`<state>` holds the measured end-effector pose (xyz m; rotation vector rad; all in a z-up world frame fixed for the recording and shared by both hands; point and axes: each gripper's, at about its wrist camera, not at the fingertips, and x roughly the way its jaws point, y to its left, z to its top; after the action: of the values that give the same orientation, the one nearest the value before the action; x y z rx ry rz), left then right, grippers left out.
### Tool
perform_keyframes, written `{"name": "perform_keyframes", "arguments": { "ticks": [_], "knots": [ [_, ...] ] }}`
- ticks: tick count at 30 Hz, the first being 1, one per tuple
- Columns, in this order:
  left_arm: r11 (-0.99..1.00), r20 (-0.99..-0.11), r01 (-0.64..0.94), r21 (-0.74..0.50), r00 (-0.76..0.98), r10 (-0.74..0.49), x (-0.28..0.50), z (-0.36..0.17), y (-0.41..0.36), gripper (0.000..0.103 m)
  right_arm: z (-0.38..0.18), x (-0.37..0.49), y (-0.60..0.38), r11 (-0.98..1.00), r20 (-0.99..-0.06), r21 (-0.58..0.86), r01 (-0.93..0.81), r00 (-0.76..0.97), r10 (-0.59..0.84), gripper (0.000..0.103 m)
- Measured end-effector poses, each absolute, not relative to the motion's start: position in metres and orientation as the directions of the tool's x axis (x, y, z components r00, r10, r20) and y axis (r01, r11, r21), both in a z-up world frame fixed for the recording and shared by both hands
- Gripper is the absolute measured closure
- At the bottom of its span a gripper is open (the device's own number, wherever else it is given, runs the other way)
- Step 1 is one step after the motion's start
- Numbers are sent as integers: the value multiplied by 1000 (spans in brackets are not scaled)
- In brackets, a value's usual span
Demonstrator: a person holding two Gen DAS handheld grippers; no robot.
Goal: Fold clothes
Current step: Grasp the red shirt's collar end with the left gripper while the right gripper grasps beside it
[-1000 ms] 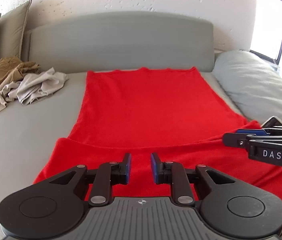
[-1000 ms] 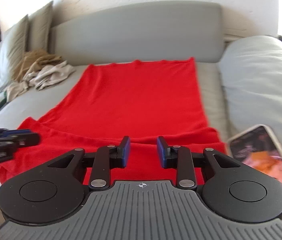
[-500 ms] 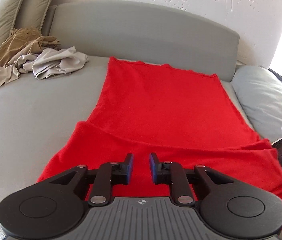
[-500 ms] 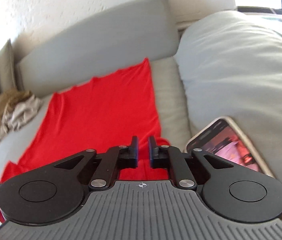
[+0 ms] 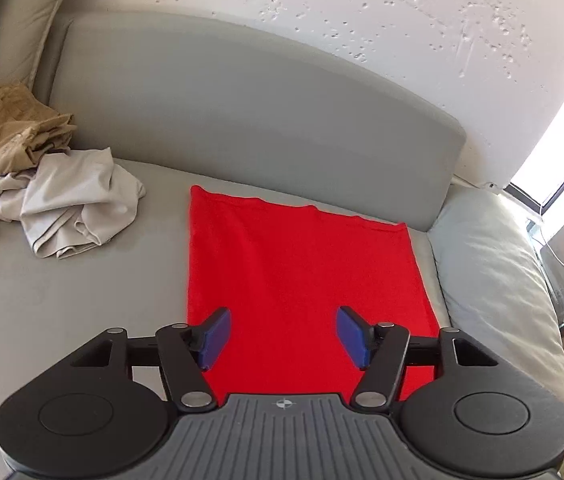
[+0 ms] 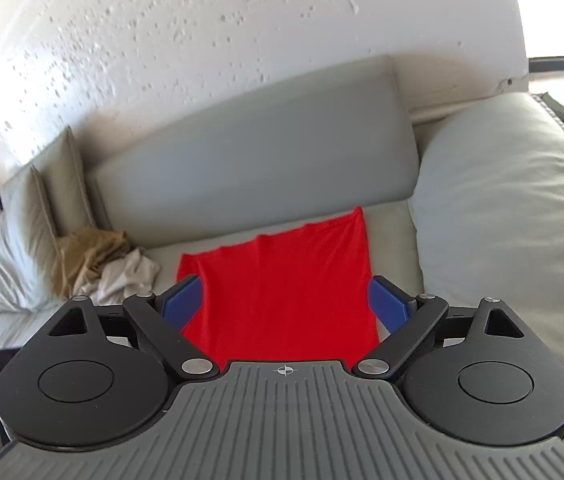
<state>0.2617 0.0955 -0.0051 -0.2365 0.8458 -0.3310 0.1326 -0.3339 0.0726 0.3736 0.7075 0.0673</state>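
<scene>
The left gripper point(image 5: 282, 336), black with blue rubber pads, was held with its jaws spread wide; nothing was gripped between them. The right gripper point(image 6: 284, 304), of the same build, was likewise spread wide and empty. No readable writing was found on either tool; only a small crosshair mark was seen on each ribbed grey housing.

Beyond both sets of fingers, the flat red knit garment point(image 5: 302, 280) was seen laid out smooth on the grey bed surface point(image 5: 62, 300), its far edge close to the grey padded headboard point(image 5: 242, 120). In the right wrist view the same garment point(image 6: 286, 288) was framed between the pads, below them.

To the left of the red garment, well apart from it, a crumpled pale beige garment point(image 5: 74, 204) was recorded, touching a rumpled tan garment point(image 5: 6, 128) behind it. Two olive-grey cushions point(image 5: 10, 20) were propped in the left corner. A large pale grey pillow point(image 5: 490, 280) was noted just beside the garment's right edge.

A white, pitted plaster wall point(image 5: 362, 20) was seen behind the headboard, and a bright window point(image 5: 562, 128) at far right.
</scene>
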Motion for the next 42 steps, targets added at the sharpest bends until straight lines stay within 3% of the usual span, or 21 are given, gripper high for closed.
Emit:
{"name": "perform_keyframes", "arguments": {
  "ticks": [3,8,12,17,22,25,28,30,31,33,42],
  "knots": [
    [902,-686,151,-404,603,-408,307,-39,107,65,38,191,-338,928,-691,364,78,691,213,17],
    [854,-672,79,-515,581,-459,383,-96,126,57,-55,274,-376,821,-697,546,165,633,337,35],
    [803,-656,19,-595,567,-499,444,-142,141,50,-116,316,-411,692,-644,679,246,652,400,36],
    [684,-549,82,-725,530,-646,496,-172,145,55,-164,354,-444,572,-564,774,269,704,432,36],
    [638,-511,135,-758,483,-711,529,-182,126,61,-174,393,-450,555,-494,814,174,710,502,33],
    [632,-501,156,-759,480,-720,541,-182,116,61,-168,412,-441,632,-519,766,117,693,500,42],
    [645,-506,169,-746,486,-713,541,-180,113,69,-161,422,-431,722,-570,686,94,687,452,64],
    [656,-510,179,-733,495,-704,539,-176,113,83,-159,423,-426,760,-602,641,108,684,411,97],
    [663,-506,192,-723,507,-698,536,-172,114,92,-156,419,-422,772,-604,626,105,691,396,97],
    [682,-494,221,-697,542,-680,527,-158,114,100,-147,411,-414,790,-598,604,102,714,365,97],
    [694,-406,298,-655,636,-657,460,-65,114,103,-63,362,-387,826,-622,535,180,745,240,98]
  ]
}}
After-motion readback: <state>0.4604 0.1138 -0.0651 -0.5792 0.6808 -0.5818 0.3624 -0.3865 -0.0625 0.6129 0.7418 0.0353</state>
